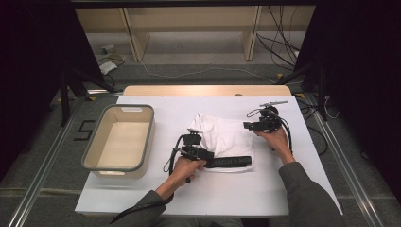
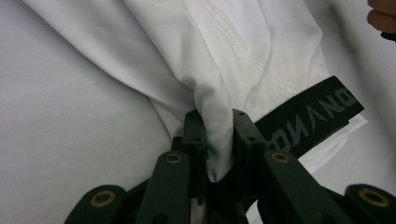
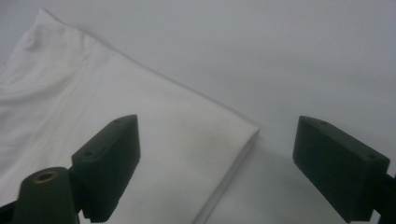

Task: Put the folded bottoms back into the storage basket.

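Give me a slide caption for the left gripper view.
Left gripper pinching a fold of the white garment beside its black lettered band.

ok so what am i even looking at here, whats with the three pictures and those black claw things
A person sits at a white table holding a handheld black tool in each hand. The high view looks down from above. The other two pictures come from small cameras riding on each tool, looking along its jaws. On the table lie a folded white garment with a black lettered band, and an empty beige bin to the left. The left tool is shut, pinching a fold of the garment. The right tool is open, its jaws either side of the garment's corner, holding nothing.
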The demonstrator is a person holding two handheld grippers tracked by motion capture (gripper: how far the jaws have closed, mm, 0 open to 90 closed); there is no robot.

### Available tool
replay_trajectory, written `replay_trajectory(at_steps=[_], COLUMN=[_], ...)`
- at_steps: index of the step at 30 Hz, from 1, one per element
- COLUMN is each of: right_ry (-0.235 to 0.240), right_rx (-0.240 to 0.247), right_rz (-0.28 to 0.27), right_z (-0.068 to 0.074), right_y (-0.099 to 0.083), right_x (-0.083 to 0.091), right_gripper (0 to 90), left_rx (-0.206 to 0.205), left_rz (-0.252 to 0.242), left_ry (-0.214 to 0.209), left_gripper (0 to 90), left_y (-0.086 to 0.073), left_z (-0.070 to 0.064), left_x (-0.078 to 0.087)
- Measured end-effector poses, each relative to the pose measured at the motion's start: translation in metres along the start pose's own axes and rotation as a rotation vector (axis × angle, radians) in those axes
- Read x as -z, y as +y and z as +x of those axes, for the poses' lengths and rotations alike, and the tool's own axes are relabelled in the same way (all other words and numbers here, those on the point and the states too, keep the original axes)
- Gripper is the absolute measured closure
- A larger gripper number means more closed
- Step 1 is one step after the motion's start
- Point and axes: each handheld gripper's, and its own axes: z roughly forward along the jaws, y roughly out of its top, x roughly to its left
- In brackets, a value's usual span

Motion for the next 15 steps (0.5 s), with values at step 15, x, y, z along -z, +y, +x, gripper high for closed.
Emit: replay_trajectory(at_steps=[15], right_ry=[-0.021], right_rx=[0.008], right_rz=[0.055], right_z=[-0.003], right_y=[0.011], right_x=[-0.027], right_gripper=[28.9], left_rx=[-0.014], left_rz=[-0.009], left_ry=[-0.030], left_gripper=[79.6], left_y=[-0.001], left_z=[0.002], left_x=[0.001])
